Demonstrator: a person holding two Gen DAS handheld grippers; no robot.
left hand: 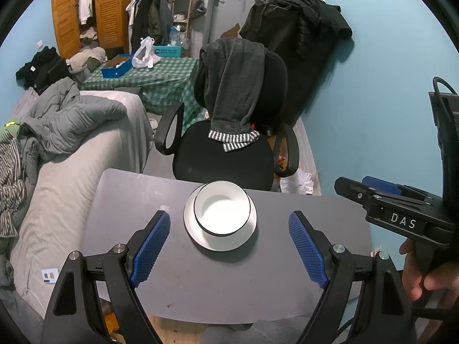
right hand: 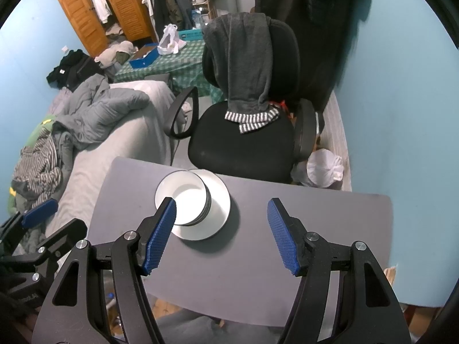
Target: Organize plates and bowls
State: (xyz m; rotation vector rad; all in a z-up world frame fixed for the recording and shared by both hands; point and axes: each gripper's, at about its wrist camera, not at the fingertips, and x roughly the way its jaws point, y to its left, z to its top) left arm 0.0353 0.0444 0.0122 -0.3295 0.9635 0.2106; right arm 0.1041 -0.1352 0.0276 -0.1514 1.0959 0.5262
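Note:
White bowls with dark rims (left hand: 222, 207) are nested and stand on a white plate (left hand: 218, 243) at the middle of the grey table (left hand: 129, 200), toward its far edge. My left gripper (left hand: 229, 215) hovers open above the table just short of them, with nothing between its blue pads. In the right wrist view the bowls (right hand: 180, 195) sit on the left part of the plate (right hand: 221, 200). My right gripper (right hand: 222, 202) is open and empty, its left finger in front of the bowls. A hand holds the right gripper (left hand: 373, 197) to the right of the left one.
A black office chair (left hand: 229, 154) draped with a grey garment stands just beyond the table's far edge. A bed with grey bedding (left hand: 71, 157) runs along the left. The blue wall (left hand: 373, 114) is at the right, with a white bag (right hand: 324, 166) on the floor below it.

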